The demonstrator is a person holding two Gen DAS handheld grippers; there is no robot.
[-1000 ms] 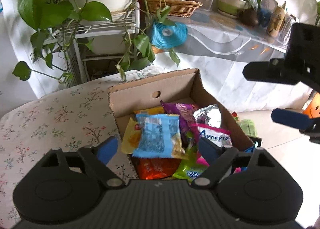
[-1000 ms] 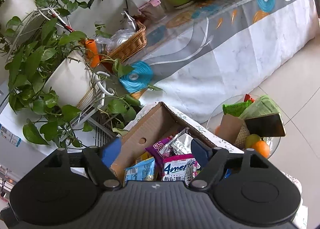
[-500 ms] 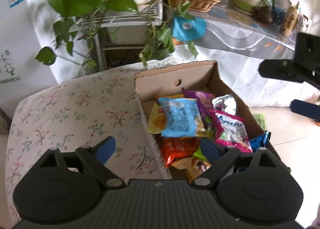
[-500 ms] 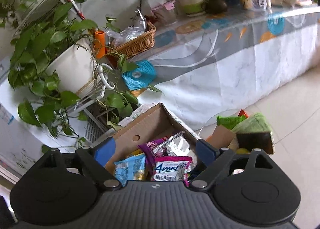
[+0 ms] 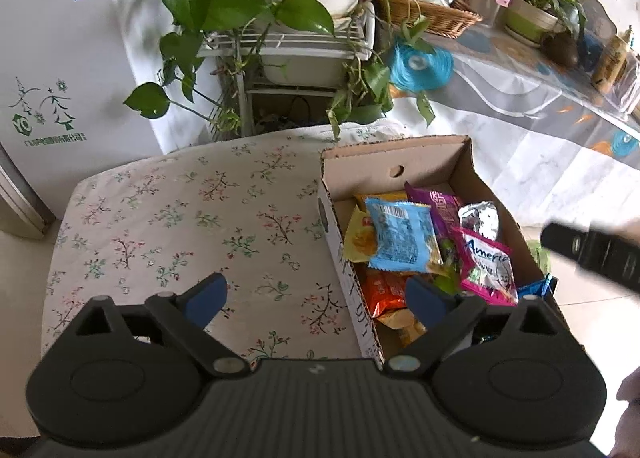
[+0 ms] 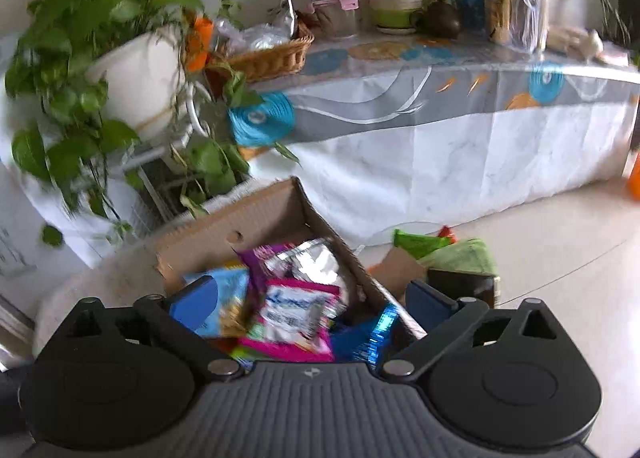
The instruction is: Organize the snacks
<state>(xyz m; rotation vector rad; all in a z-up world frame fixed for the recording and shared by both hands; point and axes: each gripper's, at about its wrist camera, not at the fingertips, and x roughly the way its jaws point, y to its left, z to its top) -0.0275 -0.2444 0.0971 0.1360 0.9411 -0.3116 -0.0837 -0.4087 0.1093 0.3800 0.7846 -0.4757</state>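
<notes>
An open cardboard box sits at the right end of a floral-cloth table. It holds several snack packets: a light blue one on top, a pink-and-white one, a purple one, a silver one and an orange one. My left gripper is open and empty above the box's near left wall. My right gripper is open and empty over the box; the pink-and-white packet lies between its fingers. Part of the right gripper shows blurred at the right of the left wrist view.
Potted trailing plants on a white wire rack stand behind the table. A long covered counter with a wicker basket, pots and jars runs at the back. Bags and fruit lie on the floor right of the box. A white fridge is left.
The left gripper has pulled back and to the left, so more of the floral table shows. The right gripper has dropped lower toward the box and is moving, its view blurred.
</notes>
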